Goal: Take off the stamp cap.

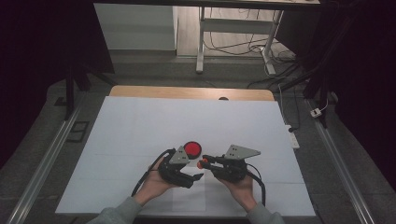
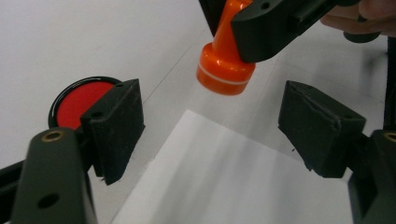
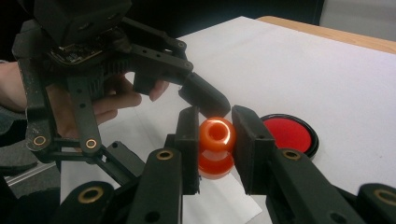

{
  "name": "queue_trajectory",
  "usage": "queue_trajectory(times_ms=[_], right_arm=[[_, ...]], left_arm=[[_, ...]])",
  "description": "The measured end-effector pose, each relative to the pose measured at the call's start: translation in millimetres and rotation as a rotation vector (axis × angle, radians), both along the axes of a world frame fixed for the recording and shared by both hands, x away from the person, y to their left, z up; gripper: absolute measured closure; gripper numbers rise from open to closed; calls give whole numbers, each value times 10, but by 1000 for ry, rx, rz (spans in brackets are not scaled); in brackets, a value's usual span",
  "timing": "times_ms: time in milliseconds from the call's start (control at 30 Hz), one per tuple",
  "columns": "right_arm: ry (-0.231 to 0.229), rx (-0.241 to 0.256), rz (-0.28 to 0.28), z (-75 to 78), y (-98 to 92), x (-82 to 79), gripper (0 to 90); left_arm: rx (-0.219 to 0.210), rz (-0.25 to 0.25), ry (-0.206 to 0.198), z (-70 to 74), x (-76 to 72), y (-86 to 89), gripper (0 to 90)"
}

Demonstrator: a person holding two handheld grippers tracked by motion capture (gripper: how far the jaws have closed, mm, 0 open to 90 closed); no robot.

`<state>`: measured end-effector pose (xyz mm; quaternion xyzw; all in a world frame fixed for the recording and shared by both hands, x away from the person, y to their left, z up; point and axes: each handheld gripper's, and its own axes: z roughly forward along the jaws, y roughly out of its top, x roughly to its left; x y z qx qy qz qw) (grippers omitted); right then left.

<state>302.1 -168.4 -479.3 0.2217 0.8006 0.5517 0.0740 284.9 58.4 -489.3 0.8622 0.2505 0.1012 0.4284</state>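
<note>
White sheet covers the table (image 1: 140, 121). Right gripper (image 3: 215, 135) pinches a glossy orange plastic stamp (image 3: 215, 147) by its knob, base hanging above a small white paper slip (image 2: 243, 172). Left gripper (image 2: 210, 126) spread wide, empty. Round red ink pad (image 1: 193, 149) nearby. Judgement: lower the stamp flat, press evenly.

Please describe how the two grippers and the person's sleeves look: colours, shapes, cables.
Both the left gripper and the right gripper are black, built of linked bars with brass-coloured pivot rings. Their fingers are blocky black pads. Each carries a grey three-cornered plate on top and trails a black cable. The sleeves are grey.
</note>
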Motion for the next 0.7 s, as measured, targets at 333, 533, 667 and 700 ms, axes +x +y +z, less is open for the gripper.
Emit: queue_trajectory(times_ms=[333, 533, 667, 700], right_arm=[[0, 1, 1, 0, 0, -2, 717], [-2, 2, 0, 2, -5, -1, 716], [-2, 2, -1, 1, -5, 0, 717], [-2, 2, -1, 1, -6, 0, 716]], left_arm=[[-8, -18, 6, -15, 36, -51, 332], [-22, -21, 0, -16, 47, -70, 404], [-18, -36, -8, -16, 48, -82, 451], [-16, -38, -8, -17, 50, -85, 463]])
